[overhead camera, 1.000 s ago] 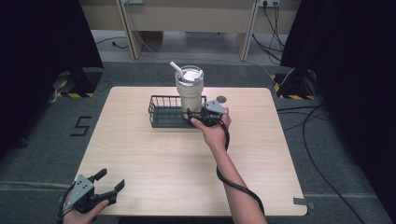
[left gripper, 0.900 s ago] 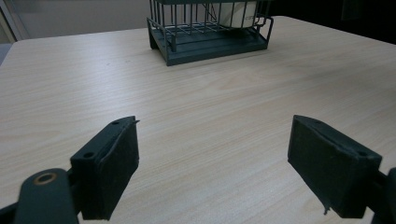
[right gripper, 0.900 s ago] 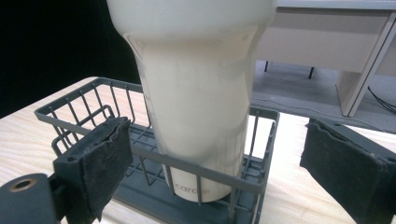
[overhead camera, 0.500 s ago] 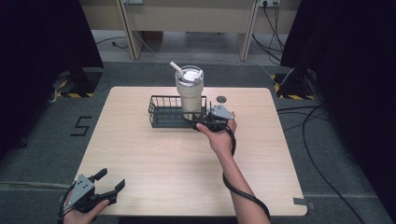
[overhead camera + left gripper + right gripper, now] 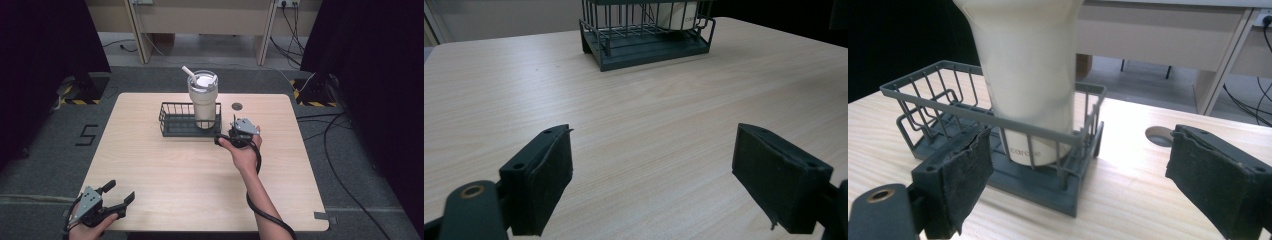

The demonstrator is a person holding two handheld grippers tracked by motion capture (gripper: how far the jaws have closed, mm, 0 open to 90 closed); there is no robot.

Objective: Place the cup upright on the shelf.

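Observation:
A cream tumbler (image 5: 202,97) with a lid and straw stands upright in the right end of a dark wire basket (image 5: 175,125) on the far half of the wooden table (image 5: 165,170). My right gripper (image 5: 223,136) sits just off the basket's right front corner, open and holding nothing. In the right gripper view the tumbler (image 5: 1028,75) rises inside the basket (image 5: 938,107), just beyond the wide-apart jaws of that gripper (image 5: 1088,175). My left gripper (image 5: 120,192) rests open and empty at the near left edge. Far ahead of the left gripper (image 5: 654,170) stands the basket (image 5: 644,45).
A round cable hole (image 5: 237,106) lies in the tabletop to the right of the basket, also seen as a grey disc (image 5: 1158,135). The right gripper's cable (image 5: 265,210) trails along the forearm. Desks and cables stand on the floor beyond the table.
My right gripper has drawn back from the basket, toward the person and slightly right. The tumbler, basket and left gripper have stayed put.

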